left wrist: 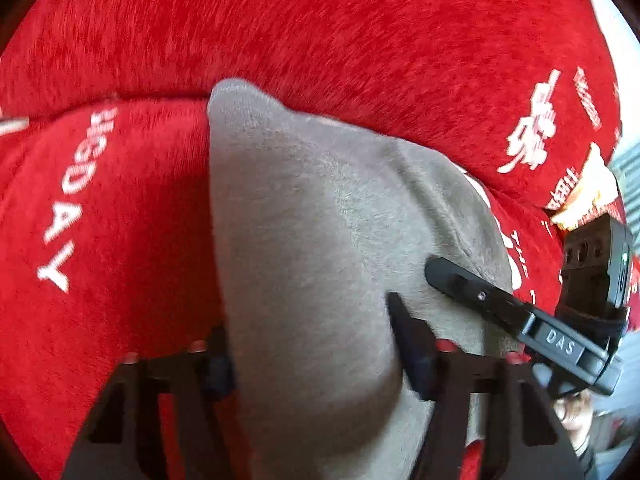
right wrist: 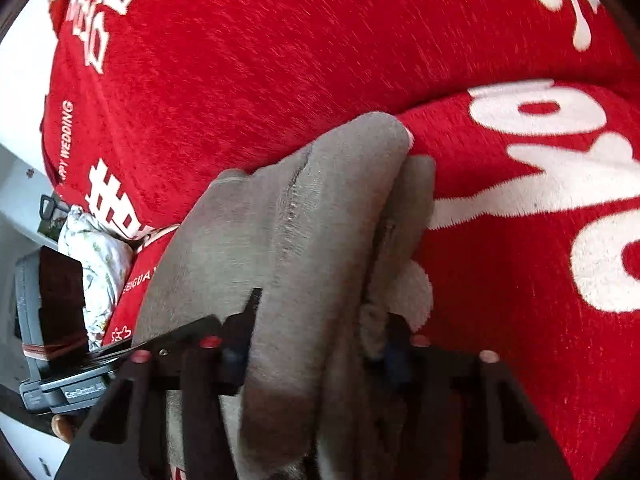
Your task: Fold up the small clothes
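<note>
Grey sock [left wrist: 312,216] lies on the red plush blanket [left wrist: 360,32], bunched between both tools. Left tool [left wrist: 310,356] and right tool [right wrist: 320,344] each pinch its cloth. Soft, light and floppy, it looks best held at cuff and toe.

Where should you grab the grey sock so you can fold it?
Probably by its end. The grey sock lies lengthwise on the red blanket, stretching away from both grippers. The left gripper and right gripper already straddle the near end from above, cloth between their fingers. The far, rounded tip lies free, so lifting the near end over it looks easiest.
</note>
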Demonstrator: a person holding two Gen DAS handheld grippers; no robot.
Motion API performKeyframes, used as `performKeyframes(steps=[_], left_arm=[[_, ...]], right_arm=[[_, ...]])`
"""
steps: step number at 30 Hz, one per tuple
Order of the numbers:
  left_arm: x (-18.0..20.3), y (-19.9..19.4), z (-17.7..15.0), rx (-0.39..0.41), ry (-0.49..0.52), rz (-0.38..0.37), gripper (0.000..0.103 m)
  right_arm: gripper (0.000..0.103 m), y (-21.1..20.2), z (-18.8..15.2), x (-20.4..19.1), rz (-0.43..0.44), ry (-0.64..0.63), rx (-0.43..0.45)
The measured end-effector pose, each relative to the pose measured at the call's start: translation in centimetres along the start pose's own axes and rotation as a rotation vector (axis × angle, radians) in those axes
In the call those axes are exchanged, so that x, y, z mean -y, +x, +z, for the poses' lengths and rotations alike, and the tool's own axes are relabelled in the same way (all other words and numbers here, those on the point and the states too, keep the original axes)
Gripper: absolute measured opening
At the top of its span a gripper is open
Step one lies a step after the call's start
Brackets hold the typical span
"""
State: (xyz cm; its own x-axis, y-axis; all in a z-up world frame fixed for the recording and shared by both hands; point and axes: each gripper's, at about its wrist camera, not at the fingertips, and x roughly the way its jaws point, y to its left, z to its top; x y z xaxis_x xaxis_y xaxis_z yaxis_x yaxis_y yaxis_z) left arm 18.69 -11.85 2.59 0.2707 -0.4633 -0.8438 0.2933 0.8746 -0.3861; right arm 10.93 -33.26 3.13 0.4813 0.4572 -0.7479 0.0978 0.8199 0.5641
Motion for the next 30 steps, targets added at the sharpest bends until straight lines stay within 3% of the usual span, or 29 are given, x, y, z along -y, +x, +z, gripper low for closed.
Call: performKeyframes(steps=[6, 30], left_arm=[[1.6, -1.4, -0.9, 0.041, 0.064, 0.063, 0.057], [0.1, -6.0, -8.0, 0.048, 0.060, 0.054, 0.057]], right_arm=[[0.046, -0.3, -1.0, -1.1, -0.045, -0.006, 0.029], [0.046, -3.8, -7.7, -5.4, -0.106, -0.058, 0.033]])
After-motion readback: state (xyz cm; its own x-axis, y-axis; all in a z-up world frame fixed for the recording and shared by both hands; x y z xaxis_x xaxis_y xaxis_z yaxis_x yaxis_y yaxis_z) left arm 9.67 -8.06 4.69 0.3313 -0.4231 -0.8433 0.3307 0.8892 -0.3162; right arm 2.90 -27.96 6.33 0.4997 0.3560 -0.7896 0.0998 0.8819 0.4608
